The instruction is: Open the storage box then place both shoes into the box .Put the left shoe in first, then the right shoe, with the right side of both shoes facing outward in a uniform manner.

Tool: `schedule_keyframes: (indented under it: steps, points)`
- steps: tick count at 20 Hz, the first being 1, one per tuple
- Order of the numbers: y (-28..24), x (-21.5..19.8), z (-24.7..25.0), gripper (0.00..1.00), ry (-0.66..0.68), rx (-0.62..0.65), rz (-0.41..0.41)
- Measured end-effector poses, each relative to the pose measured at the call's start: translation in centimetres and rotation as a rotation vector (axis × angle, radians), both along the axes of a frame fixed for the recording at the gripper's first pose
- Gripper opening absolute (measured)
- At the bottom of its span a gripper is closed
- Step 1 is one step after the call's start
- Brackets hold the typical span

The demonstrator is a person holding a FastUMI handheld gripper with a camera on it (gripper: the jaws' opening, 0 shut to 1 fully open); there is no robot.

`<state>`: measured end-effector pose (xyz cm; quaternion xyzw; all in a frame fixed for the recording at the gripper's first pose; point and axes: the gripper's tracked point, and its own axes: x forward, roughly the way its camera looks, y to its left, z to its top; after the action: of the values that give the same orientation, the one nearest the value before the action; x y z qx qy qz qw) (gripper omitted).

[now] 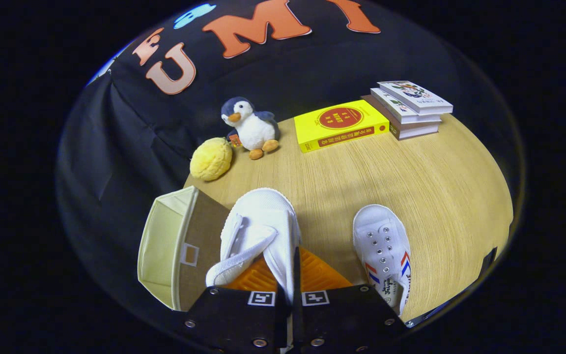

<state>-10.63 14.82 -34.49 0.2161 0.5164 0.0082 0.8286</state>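
My gripper [290, 268] is shut on a white shoe [263, 216], pinching the shoe's side wall between both fingers. The shoe hangs toe-forward above the wooden table, with its strap loose on the left side. Just left of it stands the storage box [162, 246], open, with a cream inside and a brown front panel [207, 226] that carries a small label frame. A second white shoe [381, 246], with red and blue stripes and metal eyelets, lies on the table to the right of the fingers, toe pointing away.
Beyond the shoes, a yellow plush ball [211, 158] and a penguin toy [251, 127] sit near the table's far left corner. A yellow book [339, 125] and a stack of books [410, 108] lie at the far side. Bare wood table [435, 187] spreads to the right.
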Motion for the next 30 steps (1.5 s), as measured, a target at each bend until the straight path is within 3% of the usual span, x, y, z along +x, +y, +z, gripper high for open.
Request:
schedule_keyframes:
  steps: [8, 13, 20, 30]
  points:
    - [8.4, 2.9, 5.1, 0.05, 0.026, 0.074, 0.093]
    - [13.8, 4.2, 5.6, 0.05, 0.043, 0.082, 0.156]
    - [20.5, 4.7, 2.8, 0.05, 0.139, 0.054, 0.215]
    - [24.4, 4.1, -4.4, 0.05, 0.345, -0.049, 0.16]
